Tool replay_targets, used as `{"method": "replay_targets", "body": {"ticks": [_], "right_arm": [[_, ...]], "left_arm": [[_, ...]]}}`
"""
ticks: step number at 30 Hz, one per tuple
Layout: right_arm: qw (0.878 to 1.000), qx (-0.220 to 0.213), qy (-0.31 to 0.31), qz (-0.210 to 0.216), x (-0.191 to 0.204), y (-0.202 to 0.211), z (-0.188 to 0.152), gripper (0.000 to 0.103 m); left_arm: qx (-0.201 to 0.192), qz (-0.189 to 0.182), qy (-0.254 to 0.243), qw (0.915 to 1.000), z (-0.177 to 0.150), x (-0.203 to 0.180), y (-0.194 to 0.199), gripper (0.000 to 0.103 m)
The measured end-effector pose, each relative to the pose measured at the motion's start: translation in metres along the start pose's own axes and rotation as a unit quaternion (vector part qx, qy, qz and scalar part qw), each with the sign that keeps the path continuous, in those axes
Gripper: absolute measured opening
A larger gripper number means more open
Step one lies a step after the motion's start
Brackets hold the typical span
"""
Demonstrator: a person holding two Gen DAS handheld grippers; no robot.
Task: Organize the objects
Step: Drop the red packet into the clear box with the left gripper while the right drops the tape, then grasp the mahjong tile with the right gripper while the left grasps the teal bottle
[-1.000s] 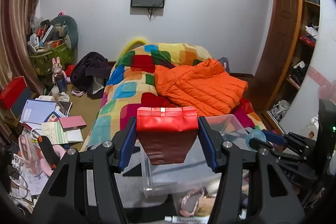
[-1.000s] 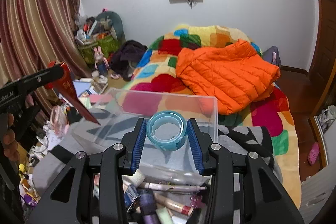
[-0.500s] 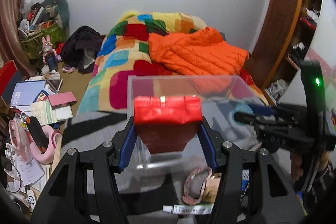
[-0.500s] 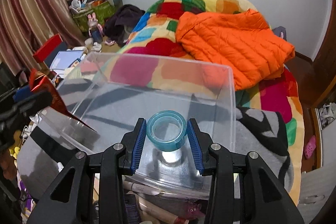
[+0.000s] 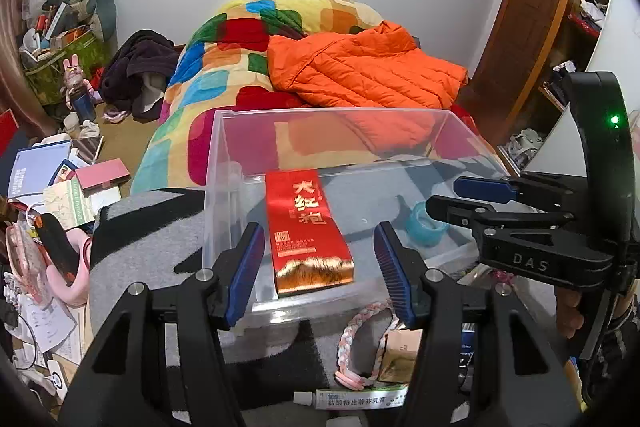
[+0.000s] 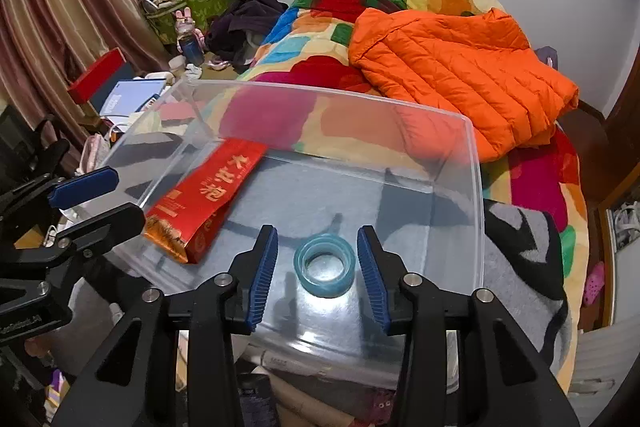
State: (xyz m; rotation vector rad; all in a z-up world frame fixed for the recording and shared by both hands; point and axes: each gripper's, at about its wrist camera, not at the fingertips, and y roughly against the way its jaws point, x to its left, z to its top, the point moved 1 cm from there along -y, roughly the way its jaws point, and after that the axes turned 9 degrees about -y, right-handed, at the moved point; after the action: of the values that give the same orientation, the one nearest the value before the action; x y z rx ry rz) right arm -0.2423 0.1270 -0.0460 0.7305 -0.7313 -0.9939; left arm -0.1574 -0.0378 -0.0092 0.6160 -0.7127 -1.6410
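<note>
the clear plastic bin (image 5: 216,187) is sitting on a grey and black blanket (image 5: 136,239) at the foot of the bed, and everything here is reading off that bin. nearest, just outside its front wall, a braided pink band (image 5: 362,331) and a small tube (image 5: 356,398) are lying loose, waiting their turn. the left gripper (image 5: 320,259) is hovering over the bin's near left part with its jaws standing apart on either side of the red tea packet (image 5: 308,227), pads clear of it; the packet is lying flat on the bin's floor. the right gripper (image 6: 316,267) is doing the same over the bin's near right part, jaws parted with visible gaps round the teal tape roll (image 6: 324,265), which is resting on the floor of the bin. so the dropping-off step is looking finished for both items. next, i'd judge, both tongs are needing to lift straight out without nudging the walls, then go for the loose things in front. beyond the bin's far wall, an orange jacket (image 6: 452,67) is sprawling on the patchwork quilt (image 5: 224,67).
</note>
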Motion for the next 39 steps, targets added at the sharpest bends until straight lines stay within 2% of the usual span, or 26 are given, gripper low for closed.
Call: {"method": "replay_targets", "body": {"ticks": [4,6,9,11,15,21,25,33,34,38,39], "right_arm": [[1.0,-0.008,-0.001,0.006,0.0,0.011,-0.003,0.04],[1.0,-0.019,0.0,0.008,0.0,0.021,-0.005,0.041],[0.999,-0.044,0.001,0.007,-0.003,0.041,-0.009,0.051],[0.998,-0.065,0.001,0.003,-0.005,0.057,-0.013,0.059],[0.995,-0.098,0.004,-0.023,-0.016,0.083,-0.027,0.066],[0.993,-0.103,-0.03,-0.051,-0.048,0.097,-0.049,0.066],[0.992,-0.089,-0.054,-0.073,-0.07,0.09,-0.068,0.066],[0.991,-0.048,-0.092,-0.083,-0.1,0.063,-0.089,0.066],[0.991,-0.046,-0.093,-0.086,-0.101,0.059,-0.088,0.066],[0.991,-0.036,-0.108,-0.067,-0.102,0.046,-0.079,0.065],[0.991,-0.034,-0.109,-0.065,-0.101,0.043,-0.077,0.065]], "left_arm": [[0.0,0.004,0.0,1.0,-0.001,0.002,0.008,0.059],[-0.006,0.01,-0.001,0.9999,-0.002,0.002,0.017,0.067],[-0.024,0.023,-0.005,0.9994,-0.005,0.002,0.034,0.078],[-0.03,0.03,-0.009,0.999,-0.008,0.001,0.042,0.082],[-0.032,0.038,-0.016,0.9987,-0.021,-0.003,0.056,0.088],[-0.015,0.05,-0.021,0.9984,-0.053,-0.011,0.063,0.089],[0.0,0.045,-0.01,0.9989,-0.075,-0.014,0.064,0.089],[0.033,0.032,0.005,0.9989,-0.117,-0.028,0.053,0.088],[0.038,0.03,0.006,0.9988,-0.121,-0.03,0.05,0.087],[0.052,0.035,0.005,0.998,-0.132,-0.035,0.042,0.071],[0.048,0.041,0.002,0.998,-0.134,-0.036,0.042,0.07]]}}
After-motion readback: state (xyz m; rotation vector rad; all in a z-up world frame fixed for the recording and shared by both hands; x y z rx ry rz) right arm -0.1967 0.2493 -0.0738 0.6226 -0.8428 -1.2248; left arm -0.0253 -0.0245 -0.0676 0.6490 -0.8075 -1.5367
